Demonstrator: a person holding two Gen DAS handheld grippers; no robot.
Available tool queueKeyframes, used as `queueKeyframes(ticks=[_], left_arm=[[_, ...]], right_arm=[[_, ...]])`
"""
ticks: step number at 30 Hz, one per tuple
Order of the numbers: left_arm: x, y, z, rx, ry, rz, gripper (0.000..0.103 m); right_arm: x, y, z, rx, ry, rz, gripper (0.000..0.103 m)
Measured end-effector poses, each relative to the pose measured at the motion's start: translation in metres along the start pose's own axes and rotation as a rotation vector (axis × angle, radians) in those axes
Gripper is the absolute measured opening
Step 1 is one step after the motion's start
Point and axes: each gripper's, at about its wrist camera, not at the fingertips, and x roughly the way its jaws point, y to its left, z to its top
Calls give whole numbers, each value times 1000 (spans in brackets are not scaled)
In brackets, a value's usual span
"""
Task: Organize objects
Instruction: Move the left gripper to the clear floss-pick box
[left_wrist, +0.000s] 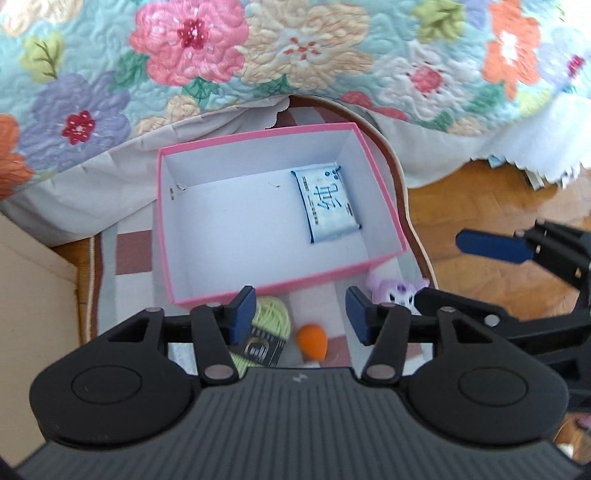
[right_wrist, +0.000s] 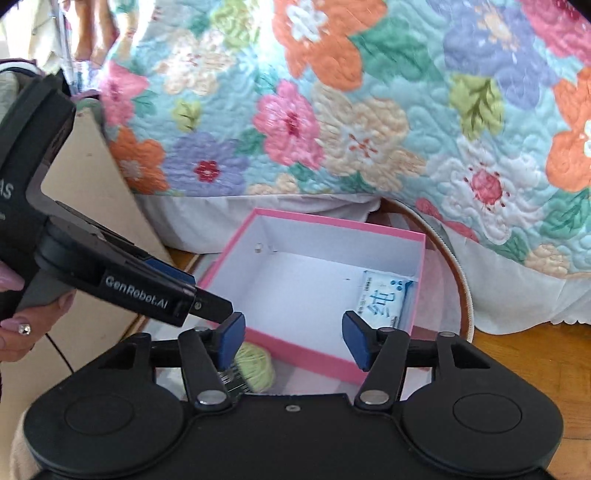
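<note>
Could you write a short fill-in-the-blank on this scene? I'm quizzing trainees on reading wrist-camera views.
1. The only item inside the pink box is a blue-and-white ____.
2. The ball of yarn lying outside the box is ____ in colour.
3. Between the pads of the left claw there is ____ gripped.
4. The orange egg-shaped sponge lies ____ the box.

Missing words: tissue pack; green; nothing; outside

Home bedroom, bed draped in a quilted floral bedspread (right_wrist: 351, 122) with white scalloped edge, wooden parquet floor (left_wrist: 491, 206), checked rug (left_wrist: 129, 254) beside the bed, cardboard panel (right_wrist: 96, 177) at left
</note>
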Motion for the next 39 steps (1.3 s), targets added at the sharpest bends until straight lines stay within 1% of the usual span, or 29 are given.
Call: queueKeyframes(ticks=[2, 6, 8, 10, 13, 15, 19, 22, 25, 28, 34, 37, 39], left_arm=[[-11, -3, -9, 20, -12, 15, 59], [-37, -4, -33, 47, -31, 29, 65], [-46, -3, -47, 39, -45, 33, 66], [-52, -1, -62, 37, -42, 24, 66], [-55, 3, -81, 32, -32, 22, 66], [-56, 6, -91, 23, -20, 13, 66], [-52, 19, -108, -14, 17, -56, 66], [-49, 23, -119, -24, 26, -58, 66], [-40, 25, -130, -30, 44, -62, 66], [-23, 26, -137, -37, 69, -58, 66], [14, 29, -142, -82, 111, -119, 66], [36, 29, -143, -94, 124, -125, 66], [53, 31, -145, -108, 137, -138, 65]], right_arm=[[-10, 7, -2, -15, 6, 20, 71], [-32, 24, -11, -60, 18, 57, 74], [-41, 33, -19, -88, 30, 77, 76], [-45, 41, -27, -108, 43, 90, 77], [-45, 50, -38, -127, 80, 106, 77], [-43, 53, -46, -116, 113, 120, 77], [-36, 59, -62, -110, 159, 136, 78], [-28, 60, -73, -100, 196, 147, 78], [-17, 58, -81, -74, 231, 148, 78], [-6, 59, -88, -71, 244, 148, 78], [23, 63, -111, -108, 271, 151, 78], [41, 60, -123, -87, 283, 164, 78], [52, 58, -132, -70, 300, 155, 78]])
